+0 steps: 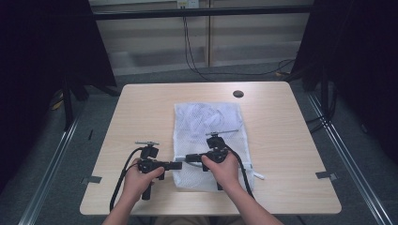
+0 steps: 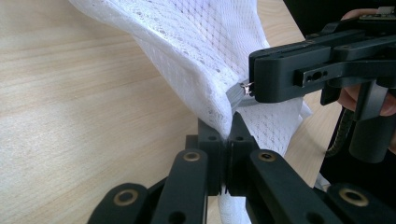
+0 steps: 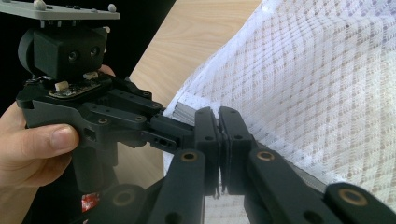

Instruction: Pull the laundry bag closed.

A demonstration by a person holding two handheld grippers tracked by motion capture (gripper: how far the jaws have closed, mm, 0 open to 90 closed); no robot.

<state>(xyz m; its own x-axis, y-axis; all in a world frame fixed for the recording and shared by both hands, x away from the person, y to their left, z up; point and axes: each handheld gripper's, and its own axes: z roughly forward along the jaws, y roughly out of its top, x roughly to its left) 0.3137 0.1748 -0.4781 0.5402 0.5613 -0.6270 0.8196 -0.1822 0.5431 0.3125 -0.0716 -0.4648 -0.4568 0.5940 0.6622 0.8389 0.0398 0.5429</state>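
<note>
A white mesh laundry bag (image 1: pixel 209 124) lies flat on the middle of the wooden table (image 1: pixel 281 140). My left gripper (image 1: pixel 178 165) comes in from the left at the bag's near left corner. In the left gripper view it (image 2: pixel 229 133) is shut on the bag's (image 2: pixel 196 42) mesh edge beside the grey zipper tape. My right gripper (image 1: pixel 188 158) points left over the same corner. Its tips (image 2: pixel 252 86) are shut on the small metal zipper pull (image 2: pixel 244 87). In the right gripper view its black jaws (image 3: pixel 219 114) are pressed together against the bag (image 3: pixel 317 79), with the left gripper (image 3: pixel 163 123) just beside them.
A round black cap (image 1: pixel 238 93) sits in the table's far side. A white tab (image 1: pixel 258 176) sticks out at the bag's near right corner. Black cables (image 1: pixel 197 65) run over the floor beyond the table. Dark curtains stand at both sides.
</note>
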